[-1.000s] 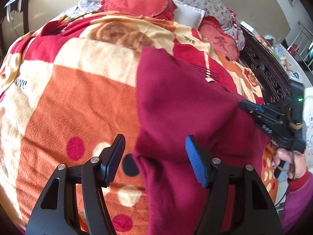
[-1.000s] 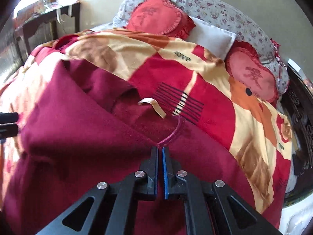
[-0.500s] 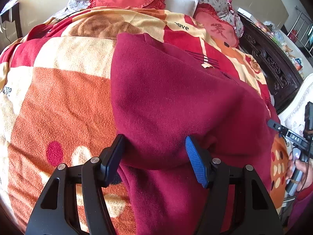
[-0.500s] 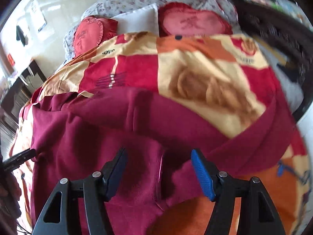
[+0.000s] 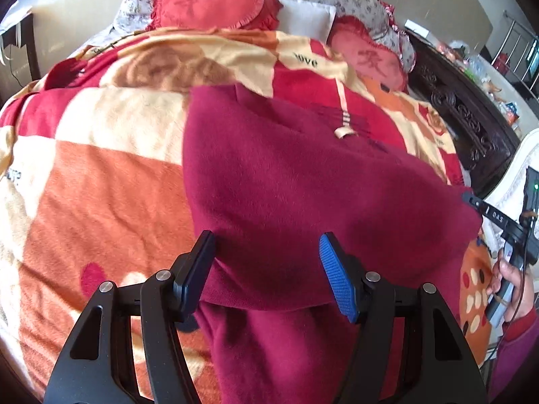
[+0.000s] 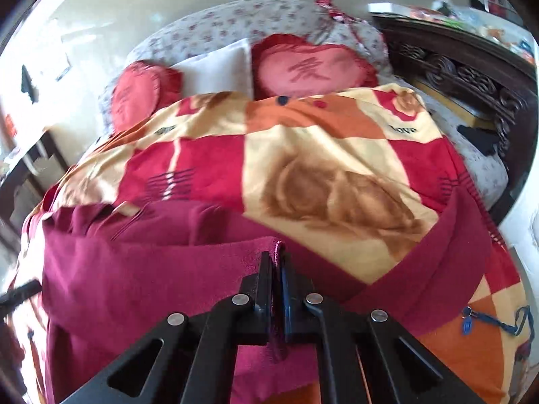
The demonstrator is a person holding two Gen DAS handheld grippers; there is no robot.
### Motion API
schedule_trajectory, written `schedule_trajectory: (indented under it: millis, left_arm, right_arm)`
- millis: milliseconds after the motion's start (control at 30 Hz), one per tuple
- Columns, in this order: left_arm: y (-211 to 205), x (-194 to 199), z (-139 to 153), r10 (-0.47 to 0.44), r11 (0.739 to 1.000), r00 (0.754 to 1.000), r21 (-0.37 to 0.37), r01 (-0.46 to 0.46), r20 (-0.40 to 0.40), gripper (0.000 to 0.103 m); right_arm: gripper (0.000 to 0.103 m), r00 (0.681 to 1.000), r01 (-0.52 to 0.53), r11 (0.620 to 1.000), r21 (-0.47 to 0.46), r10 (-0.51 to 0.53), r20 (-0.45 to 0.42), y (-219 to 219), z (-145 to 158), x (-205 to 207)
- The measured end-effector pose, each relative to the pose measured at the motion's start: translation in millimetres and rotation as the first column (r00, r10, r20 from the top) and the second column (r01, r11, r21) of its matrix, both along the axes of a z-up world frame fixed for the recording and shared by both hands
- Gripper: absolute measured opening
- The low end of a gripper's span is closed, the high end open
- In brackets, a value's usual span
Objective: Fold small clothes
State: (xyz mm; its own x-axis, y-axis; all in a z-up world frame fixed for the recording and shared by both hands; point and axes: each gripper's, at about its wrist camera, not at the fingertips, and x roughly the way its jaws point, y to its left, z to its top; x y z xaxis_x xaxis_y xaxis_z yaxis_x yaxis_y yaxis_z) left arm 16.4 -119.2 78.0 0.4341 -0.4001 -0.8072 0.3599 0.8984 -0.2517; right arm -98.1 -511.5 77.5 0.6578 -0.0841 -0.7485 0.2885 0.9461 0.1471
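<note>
A dark red fleece garment [image 5: 286,185] lies partly folded on the patterned blanket [image 5: 101,185], a tan neck label [image 5: 345,132] showing near its far end. My left gripper [image 5: 266,269] hangs open over the garment's near fold, which bulges up between its fingers. The blue pad [image 5: 337,282] is bare. My right gripper [image 6: 277,262] is shut on a doubled edge of the garment [image 6: 151,269]; fabric shows between its pads. In the left wrist view the right gripper [image 5: 471,202] is at the garment's right edge. One sleeve [image 6: 438,262] trails off to the right.
Red heart cushions [image 5: 209,0] and a white pillow [image 6: 215,67] lie at the head of the bed. A dark carved wooden frame [image 5: 465,111] runs along the right side. A blue tag on a cord [image 6: 466,325] rests on the blanket by the sleeve.
My right gripper let go near the collar, swung right, opened over the garment's edge and has closed on it. The left gripper edged onto the near fold and stays open.
</note>
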Motion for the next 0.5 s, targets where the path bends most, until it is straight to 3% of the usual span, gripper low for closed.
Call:
schedule_trajectory:
  millis: [133, 267, 333, 400, 500]
  left_arm:
    - [-12.5, 2.4, -13.1, -0.017, 0.998, 1.0, 0.068, 0.019, -0.023, 0.064]
    - [-13.2, -2.5, -12.7, -0.029, 0.997, 1.0, 0.077, 0.029, -0.005, 0.064]
    - [-13.6, -3.7, -11.8, -0.025, 0.997, 1.0, 0.068, 0.026, -0.003, 0.064]
    - [-14.5, -5.0, -11.3, -0.018, 0.998, 1.0, 0.055, 0.018, 0.0, 0.064]
    - [-17.8, -8.3, -8.5, -0.012, 0.999, 1.0, 0.053, 0.013, -0.004, 0.064]
  right_arm:
    - [0.004, 0.992, -0.007, 1.0, -0.028, 0.003, -0.125, 2.2, -28.2, 21.5]
    - [0.016, 0.994, 0.057, 0.995, -0.08, -0.064, -0.094, -2.9, -14.9, 6.7]
    - [0.018, 0.995, 0.086, 0.996, -0.021, -0.087, -0.038, -7.1, -3.0, -8.7]
    - [0.018, 0.999, 0.043, 0.996, 0.073, -0.043, 0.0, -3.7, 0.2, -16.2]
    - [0.018, 0.998, 0.001, 0.998, 0.068, 0.003, -0.067, 10.2, -18.4, -7.4]
